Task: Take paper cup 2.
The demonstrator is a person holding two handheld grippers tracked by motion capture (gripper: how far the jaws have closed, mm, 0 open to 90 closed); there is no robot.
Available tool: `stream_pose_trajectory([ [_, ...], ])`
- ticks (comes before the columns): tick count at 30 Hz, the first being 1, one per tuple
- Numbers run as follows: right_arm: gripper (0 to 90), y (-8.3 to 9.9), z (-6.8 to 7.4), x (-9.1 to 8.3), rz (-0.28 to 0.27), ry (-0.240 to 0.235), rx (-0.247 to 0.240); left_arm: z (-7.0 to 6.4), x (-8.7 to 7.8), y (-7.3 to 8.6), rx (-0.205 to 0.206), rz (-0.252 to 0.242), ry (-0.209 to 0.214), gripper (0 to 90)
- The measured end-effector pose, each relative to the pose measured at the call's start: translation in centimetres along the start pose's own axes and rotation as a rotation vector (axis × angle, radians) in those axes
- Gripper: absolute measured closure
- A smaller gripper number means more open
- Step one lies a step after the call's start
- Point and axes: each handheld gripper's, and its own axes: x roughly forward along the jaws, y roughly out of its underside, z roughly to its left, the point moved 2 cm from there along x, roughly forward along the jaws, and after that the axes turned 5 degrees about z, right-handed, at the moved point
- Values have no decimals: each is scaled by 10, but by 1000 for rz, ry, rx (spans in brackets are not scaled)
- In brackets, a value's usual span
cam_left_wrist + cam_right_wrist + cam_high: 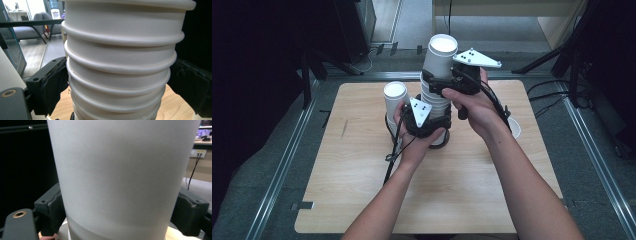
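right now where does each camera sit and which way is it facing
High view: above the person's side, looking forward and down at the table; both forearms, left gripper, right gripper.
Left gripper view: on the left gripper, facing the cup stack between its fingers.
Right gripper view: on the right gripper, facing the top cup between its fingers.
Shared: the white cups.

High view above the table (362,200), forward-down — both gripper views close on the shared cup stack (435,95).
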Motion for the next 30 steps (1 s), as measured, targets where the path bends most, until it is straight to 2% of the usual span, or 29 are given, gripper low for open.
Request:
stream_pose_trajectory([
  [6,141,-10,2,-4,-48,13,21,0,-1,0,-1,-3,1,55],
  [19,150,-33,8,-18,-120,62,12,0,-2,0,5,0,-1,58],
  [30,151,-52,9,-34,-182,77,9,0,-2,1,9,1,-1,59],
])
